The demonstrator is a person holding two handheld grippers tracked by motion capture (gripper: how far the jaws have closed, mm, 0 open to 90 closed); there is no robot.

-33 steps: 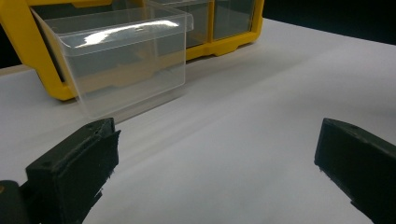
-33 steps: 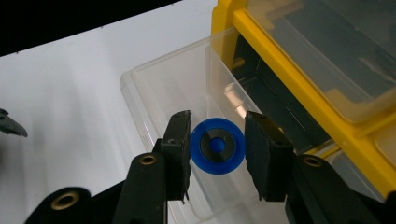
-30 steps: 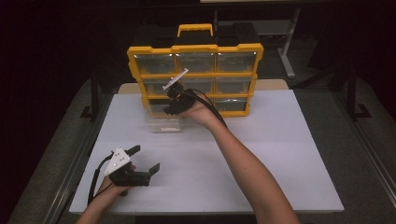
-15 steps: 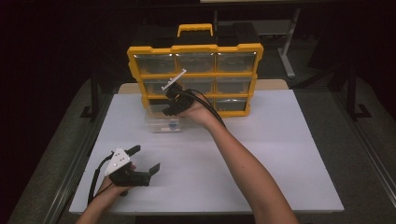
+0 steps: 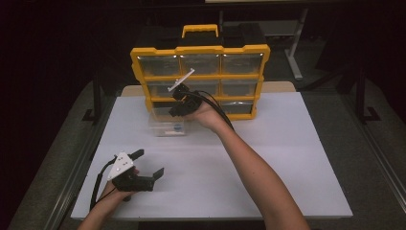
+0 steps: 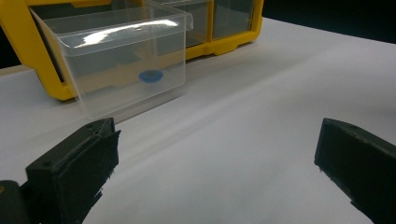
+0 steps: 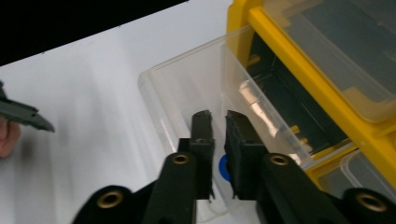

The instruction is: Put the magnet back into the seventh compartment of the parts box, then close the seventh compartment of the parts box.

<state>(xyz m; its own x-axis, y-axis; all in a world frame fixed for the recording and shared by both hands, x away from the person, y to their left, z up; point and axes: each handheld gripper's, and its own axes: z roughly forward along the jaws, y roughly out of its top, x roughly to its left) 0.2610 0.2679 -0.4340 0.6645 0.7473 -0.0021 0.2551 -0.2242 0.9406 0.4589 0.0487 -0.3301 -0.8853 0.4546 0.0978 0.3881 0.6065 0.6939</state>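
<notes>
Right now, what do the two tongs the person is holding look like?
Both are black tools with two chunky black jaws. The left tongs carry a pale grey three-cornered plate on top, and a black cable loops from them. The right tongs have a thin white plate, black trailing cables and brass-coloured rivets. The forearms are bare, with no sleeves.

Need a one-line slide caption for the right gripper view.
Right gripper, jaws nearly shut, reaching into the clear drawer above a blue disc.
</notes>
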